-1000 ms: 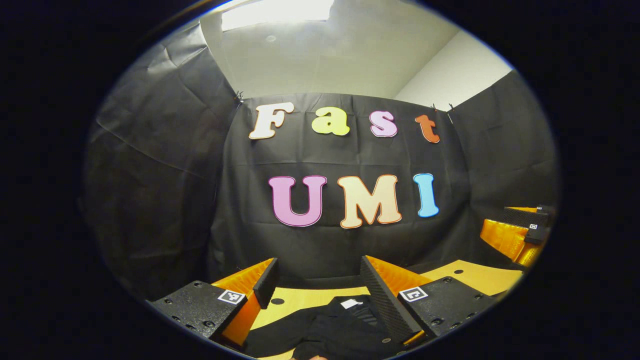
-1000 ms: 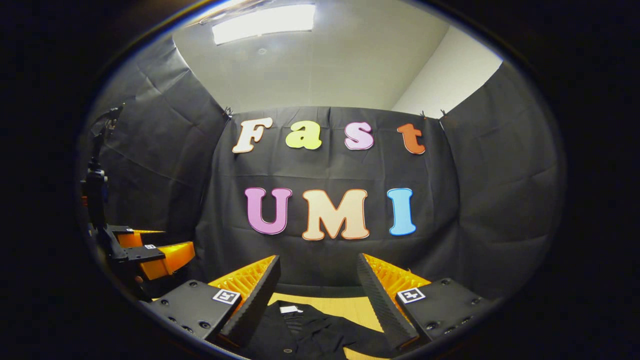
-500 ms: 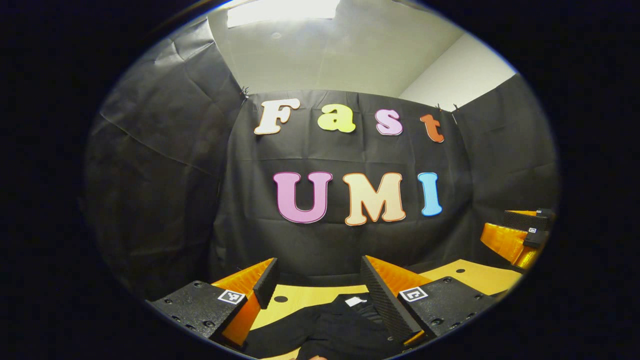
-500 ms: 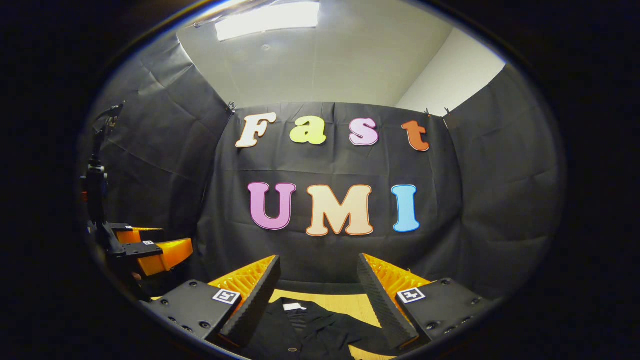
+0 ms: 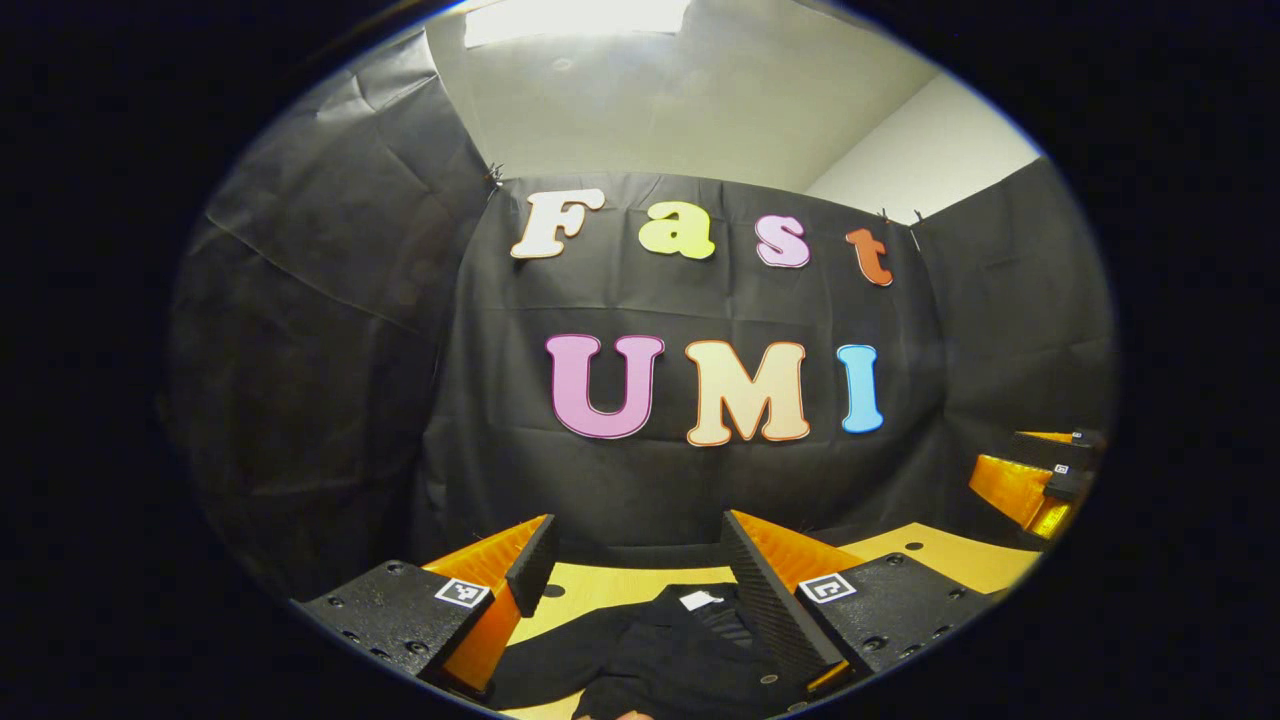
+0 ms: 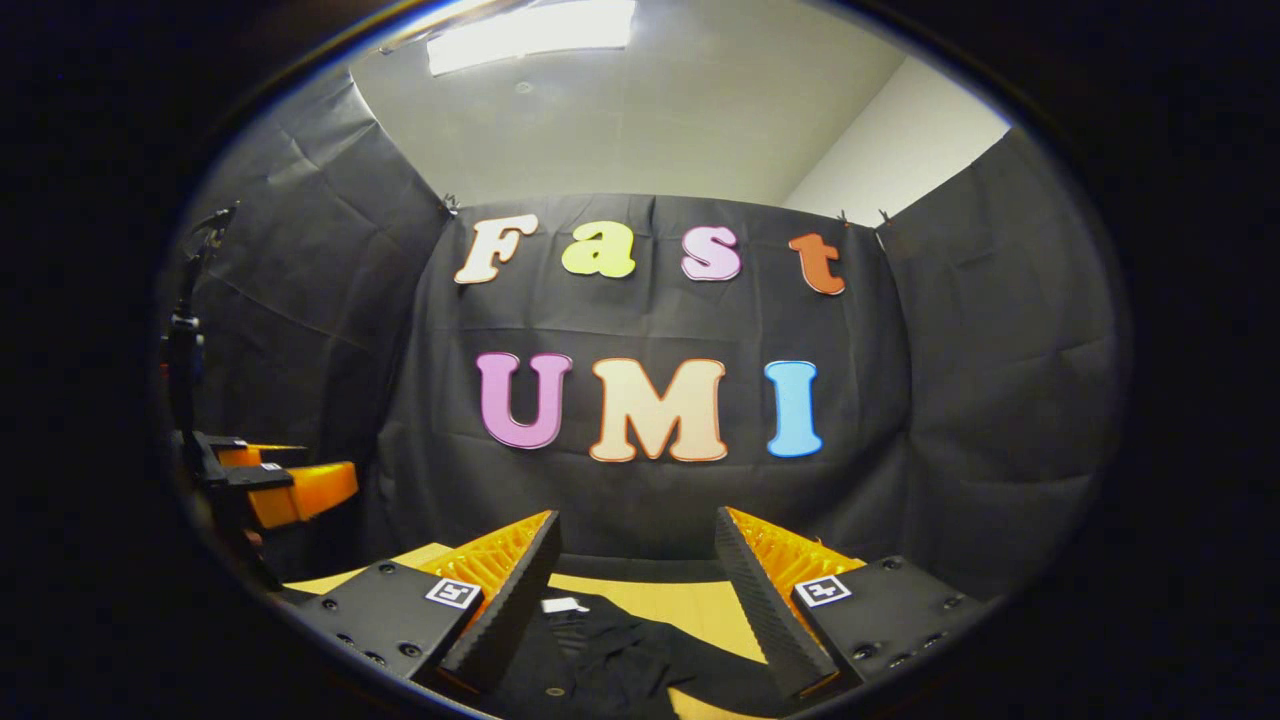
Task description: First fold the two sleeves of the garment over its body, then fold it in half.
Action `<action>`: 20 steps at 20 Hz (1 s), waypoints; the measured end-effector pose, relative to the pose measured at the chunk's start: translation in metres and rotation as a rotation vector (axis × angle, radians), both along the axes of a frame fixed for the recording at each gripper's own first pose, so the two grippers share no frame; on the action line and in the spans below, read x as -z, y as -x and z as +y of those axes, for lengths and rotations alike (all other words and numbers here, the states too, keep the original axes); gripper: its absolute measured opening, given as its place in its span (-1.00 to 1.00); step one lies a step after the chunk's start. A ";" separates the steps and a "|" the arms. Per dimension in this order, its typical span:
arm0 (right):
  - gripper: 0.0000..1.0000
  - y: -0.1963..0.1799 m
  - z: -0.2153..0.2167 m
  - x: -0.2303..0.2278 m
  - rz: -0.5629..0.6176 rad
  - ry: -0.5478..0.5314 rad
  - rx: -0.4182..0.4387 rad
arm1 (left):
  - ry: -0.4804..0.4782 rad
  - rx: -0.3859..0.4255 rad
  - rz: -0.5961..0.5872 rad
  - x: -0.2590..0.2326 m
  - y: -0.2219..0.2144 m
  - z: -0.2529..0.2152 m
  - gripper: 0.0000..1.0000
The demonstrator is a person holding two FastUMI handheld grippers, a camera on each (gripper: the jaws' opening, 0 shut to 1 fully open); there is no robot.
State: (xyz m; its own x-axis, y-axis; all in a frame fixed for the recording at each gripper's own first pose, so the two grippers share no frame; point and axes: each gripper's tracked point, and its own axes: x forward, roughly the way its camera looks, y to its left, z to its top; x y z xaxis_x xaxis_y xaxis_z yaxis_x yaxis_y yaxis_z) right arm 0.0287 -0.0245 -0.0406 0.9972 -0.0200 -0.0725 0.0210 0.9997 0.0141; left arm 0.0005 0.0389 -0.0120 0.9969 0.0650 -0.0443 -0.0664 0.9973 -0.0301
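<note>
Both claws hang spread and empty: left claw [image 5: 633,570], right claw [image 6: 634,560]. Just beyond their fingers, at 6 o'clock in both views, the black shirt [image 5: 660,655] lies rumpled on the yellow table [image 5: 600,590], white collar tag [image 6: 563,605] at its far end. Black-on-black folds hide the sleeve edges, so a pinch may catch the body instead.

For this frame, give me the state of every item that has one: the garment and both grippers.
Black garment with a small white neck label: lying rumpled on the yellow table, not yet neatly folded.
Left gripper: open, nothing between its fingers, above the garment.
Right gripper: open, nothing between its fingers, above the garment.
</note>
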 end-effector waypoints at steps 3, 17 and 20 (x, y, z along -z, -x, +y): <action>0.97 -0.005 -0.048 0.014 0.037 0.034 0.079 | -0.012 -0.009 0.001 -0.001 -0.001 -0.006 0.97; 0.96 0.046 -0.232 0.195 0.467 0.020 0.314 | -0.040 -0.024 0.029 0.000 -0.004 -0.068 0.92; 0.96 0.065 -0.253 0.247 0.593 0.034 0.325 | -0.046 -0.028 0.046 0.003 -0.006 -0.085 0.97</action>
